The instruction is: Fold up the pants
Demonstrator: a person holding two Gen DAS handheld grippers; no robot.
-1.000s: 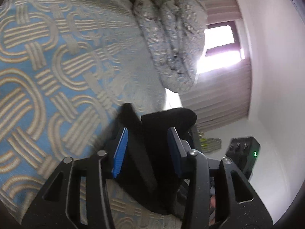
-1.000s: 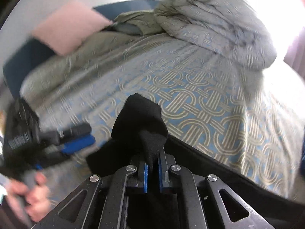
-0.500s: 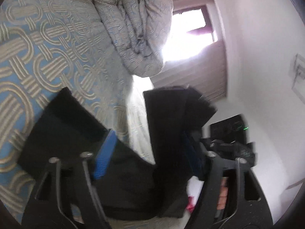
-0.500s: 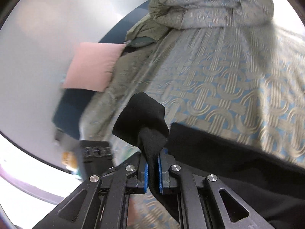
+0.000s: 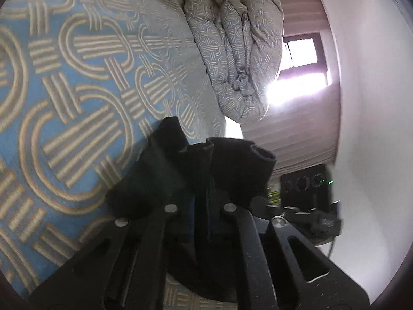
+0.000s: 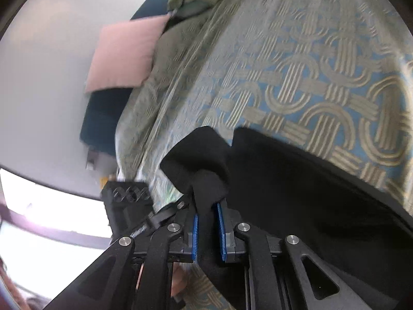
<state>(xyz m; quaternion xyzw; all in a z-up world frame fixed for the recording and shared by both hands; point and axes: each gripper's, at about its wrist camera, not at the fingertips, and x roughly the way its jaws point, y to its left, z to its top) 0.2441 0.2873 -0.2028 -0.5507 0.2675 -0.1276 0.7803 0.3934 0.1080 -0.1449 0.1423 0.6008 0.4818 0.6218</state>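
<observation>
While the black pants (image 6: 296, 180) lie partly spread on the bed (image 6: 309, 77), the left gripper (image 5: 201, 214) clenches a bunched edge; the right gripper (image 6: 207, 228), fingers just easing apart, keeps cloth between them; folding looks barely begun.

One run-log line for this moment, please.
phase: folding | left gripper: just closed on black pants | right gripper: jaws just opening, cloth between them | surface: patterned bedspread

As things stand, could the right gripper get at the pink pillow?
Probably not: the right gripper has black pants fabric between its jaws, and the pink pillow lies far up the patterned bedspread.
</observation>
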